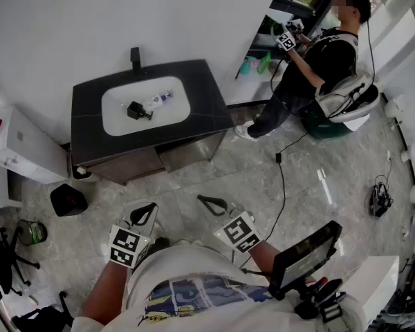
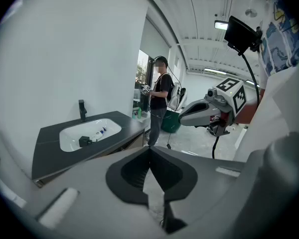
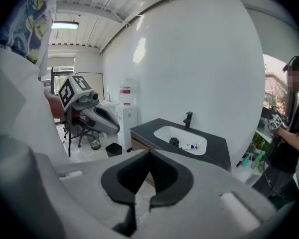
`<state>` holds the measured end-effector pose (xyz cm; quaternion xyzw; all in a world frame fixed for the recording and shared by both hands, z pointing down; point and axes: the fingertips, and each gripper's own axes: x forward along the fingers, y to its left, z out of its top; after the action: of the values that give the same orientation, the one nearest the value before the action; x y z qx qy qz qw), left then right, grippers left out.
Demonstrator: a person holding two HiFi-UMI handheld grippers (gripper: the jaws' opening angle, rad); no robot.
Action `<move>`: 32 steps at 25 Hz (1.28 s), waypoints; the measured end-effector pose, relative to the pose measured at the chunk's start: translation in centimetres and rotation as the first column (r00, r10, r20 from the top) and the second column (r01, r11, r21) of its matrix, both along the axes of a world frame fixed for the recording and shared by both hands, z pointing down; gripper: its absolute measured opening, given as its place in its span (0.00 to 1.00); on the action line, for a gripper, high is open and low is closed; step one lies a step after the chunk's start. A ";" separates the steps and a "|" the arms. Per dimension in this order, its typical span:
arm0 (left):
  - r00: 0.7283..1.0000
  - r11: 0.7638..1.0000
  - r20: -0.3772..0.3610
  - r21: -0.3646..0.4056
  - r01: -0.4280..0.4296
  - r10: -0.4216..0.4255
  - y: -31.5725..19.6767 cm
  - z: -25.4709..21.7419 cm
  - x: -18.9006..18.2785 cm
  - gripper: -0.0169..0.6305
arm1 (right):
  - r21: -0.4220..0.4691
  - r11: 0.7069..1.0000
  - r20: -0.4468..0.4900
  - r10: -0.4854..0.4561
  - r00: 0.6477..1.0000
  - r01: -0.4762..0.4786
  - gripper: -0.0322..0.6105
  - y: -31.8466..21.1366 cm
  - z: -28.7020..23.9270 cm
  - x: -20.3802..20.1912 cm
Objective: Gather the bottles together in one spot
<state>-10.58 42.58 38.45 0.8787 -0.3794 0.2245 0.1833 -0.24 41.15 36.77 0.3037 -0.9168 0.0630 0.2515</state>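
A white bottle [image 1: 157, 100] with a blue cap lies in the white basin [image 1: 117, 122] of a black vanity [image 1: 90, 140], beside a black bottle-like object [image 1: 137, 110]. The same white bottle [image 2: 100, 132] [image 3: 191, 146] shows small and far off in both gripper views. A green bottle [image 1: 263, 63] and a teal one [image 1: 245, 66] stand on a white ledge to the right. My left gripper [image 1: 147, 209] [image 2: 149, 150] and right gripper [image 1: 205, 200] [image 3: 149, 153] are held close to my body over the floor, well short of the vanity. Both are shut with nothing between the jaws.
A black faucet [image 1: 135, 57] stands behind the basin. A white cabinet [image 1: 21, 147] and a black bin [image 1: 68, 199] sit left of the vanity. Another person [image 1: 325, 61] stands at the back right, with a cable [image 1: 282, 185] across the floor. A screen [image 1: 304, 254] is mounted at my right.
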 end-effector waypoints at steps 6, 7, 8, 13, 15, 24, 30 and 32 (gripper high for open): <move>0.998 0.998 -0.007 0.035 -0.055 0.056 -3.3 0.6 -2.9 0.03 | 0.021 0.998 -0.028 0.057 0.998 -0.057 0.05 -2.7 0.3 -2.6; 0.998 0.998 -0.007 0.035 -0.060 0.061 -3.5 0.6 -3.6 0.03 | 0.021 0.998 -0.029 0.059 0.998 -0.059 0.05 -3.0 0.3 -3.4; 0.998 0.997 -0.007 0.035 -0.065 0.065 -3.7 0.6 -4.4 0.03 | 0.021 0.998 -0.030 0.060 0.998 -0.059 0.05 -3.2 0.4 -4.2; 0.996 0.995 -0.012 0.026 -0.094 0.094 -4.6 1.1 -7.8 0.03 | 0.020 0.997 -0.044 0.078 0.996 -0.077 0.05 -4.7 0.4 -7.6; 0.995 0.994 -0.009 0.018 -0.104 0.104 -5.1 1.7 -8.9 0.03 | 0.008 0.996 -0.044 0.095 0.995 -0.094 0.05 -5.4 0.5 -8.6; 0.994 0.994 -0.024 0.020 -0.108 0.108 -8.8 2.4 -10.0 0.03 | -0.038 0.987 -0.043 0.155 0.987 -0.157 0.05 -8.9 1.6 -8.9; 0.995 0.994 -0.003 0.031 -0.103 0.103 -15.2 3.1 -8.7 0.07 | -0.025 0.992 -0.013 0.126 0.992 -0.127 0.06 -15.0 1.8 -8.7; 0.995 0.995 0.003 0.024 -0.101 0.101 -17.9 3.2 -7.8 0.10 | -0.032 0.992 -0.011 0.124 0.992 -0.124 0.07 -17.6 2.2 -7.9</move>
<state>-18.36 24.70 41.69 0.8987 -0.3373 0.2297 0.1608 -8.13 23.55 38.95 0.3561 -0.8939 0.0923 0.2559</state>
